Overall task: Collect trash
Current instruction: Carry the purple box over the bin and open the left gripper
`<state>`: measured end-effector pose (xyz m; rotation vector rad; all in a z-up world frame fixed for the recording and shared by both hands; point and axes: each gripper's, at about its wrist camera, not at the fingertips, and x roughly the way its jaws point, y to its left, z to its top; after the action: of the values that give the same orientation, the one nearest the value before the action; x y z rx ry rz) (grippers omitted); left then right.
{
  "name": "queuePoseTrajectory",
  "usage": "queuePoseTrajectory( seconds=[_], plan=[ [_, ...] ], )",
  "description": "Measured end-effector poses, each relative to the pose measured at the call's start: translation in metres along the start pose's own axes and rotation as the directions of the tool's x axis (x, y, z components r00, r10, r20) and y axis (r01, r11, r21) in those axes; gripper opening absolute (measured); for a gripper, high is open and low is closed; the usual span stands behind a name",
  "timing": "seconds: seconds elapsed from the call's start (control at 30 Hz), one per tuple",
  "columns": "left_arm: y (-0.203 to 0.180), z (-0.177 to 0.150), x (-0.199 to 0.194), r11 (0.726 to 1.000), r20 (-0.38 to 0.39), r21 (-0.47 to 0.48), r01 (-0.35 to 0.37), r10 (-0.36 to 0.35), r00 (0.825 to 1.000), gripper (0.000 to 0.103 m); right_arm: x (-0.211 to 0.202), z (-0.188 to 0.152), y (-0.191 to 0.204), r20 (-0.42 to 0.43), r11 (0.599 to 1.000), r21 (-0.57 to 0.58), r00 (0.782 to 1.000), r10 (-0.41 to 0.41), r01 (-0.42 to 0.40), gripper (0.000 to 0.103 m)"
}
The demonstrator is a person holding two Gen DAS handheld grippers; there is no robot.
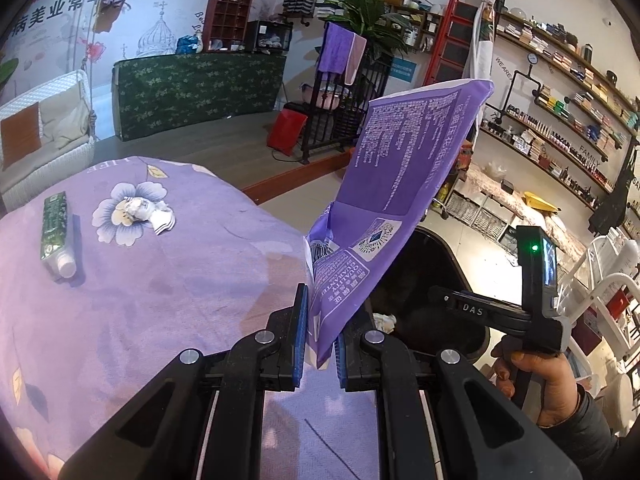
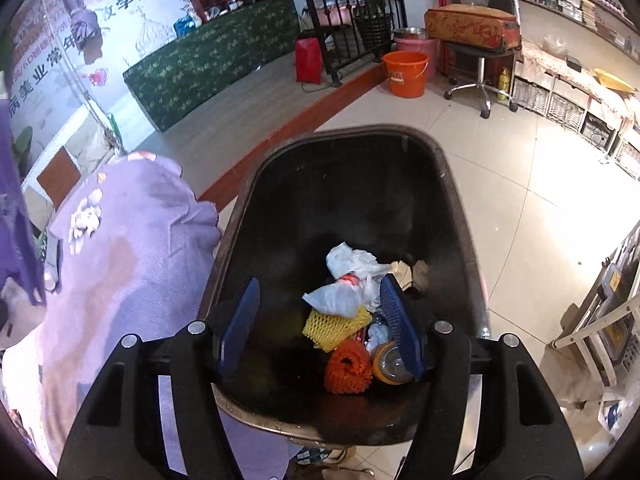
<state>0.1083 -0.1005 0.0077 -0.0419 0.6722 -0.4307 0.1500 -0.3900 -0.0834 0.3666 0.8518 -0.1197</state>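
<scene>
My left gripper (image 1: 320,344) clamps the purple packet (image 1: 400,168); my right gripper (image 2: 320,328) hangs apart over the bin (image 2: 452,184). A green tube (image 1: 54,228) and crumpled wrapper (image 1: 140,210) lie on the purple cloth (image 1: 168,280).

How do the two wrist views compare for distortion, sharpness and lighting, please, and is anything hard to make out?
Left wrist view: strong fisheye bending at shelves and edges, dark corners; the purple bag in the left gripper is sharp, its print readable, with even indoor light. Right wrist view: the same curvature; the black bin interior is dark, so its walls lack detail, though the trash between the open right gripper fingers stays clear.
</scene>
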Motion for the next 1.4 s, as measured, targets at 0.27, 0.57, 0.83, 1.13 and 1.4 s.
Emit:
queuePoseTrajectory(
  seconds=[0.27,0.57,0.83,1.13,1.4],
  plan=[
    [-0.023,0.009,0.017,0.997,-0.015,0.037,0.069,-0.069,0.998,0.012,-0.029,0.005,-0.016,0.056,0.999,0.043,0.998,-0.004,0.001,0.063],
    [-0.055,0.014,0.064,0.981,-0.125,0.011,0.195,-0.192,0.973,0.012,-0.049,0.010,-0.041,0.101,0.994,0.105,0.994,-0.047,0.036,0.063],
    [-0.079,0.011,0.105,0.974,-0.228,0.006,0.226,-0.219,0.949,0.012,-0.055,0.007,-0.071,0.104,0.982,0.169,0.989,-0.104,0.085,0.063],
    [-0.084,-0.004,0.123,0.976,-0.309,-0.034,0.215,-0.215,0.926,0.025,-0.055,0.014,-0.089,0.114,0.971,0.201,0.981,-0.154,0.129,0.063],
    [-0.091,-0.004,0.103,0.976,-0.251,0.019,0.215,-0.204,0.946,0.086,-0.056,0.017,-0.094,0.120,0.962,0.231,0.977,-0.174,0.142,0.078]
  ],
)
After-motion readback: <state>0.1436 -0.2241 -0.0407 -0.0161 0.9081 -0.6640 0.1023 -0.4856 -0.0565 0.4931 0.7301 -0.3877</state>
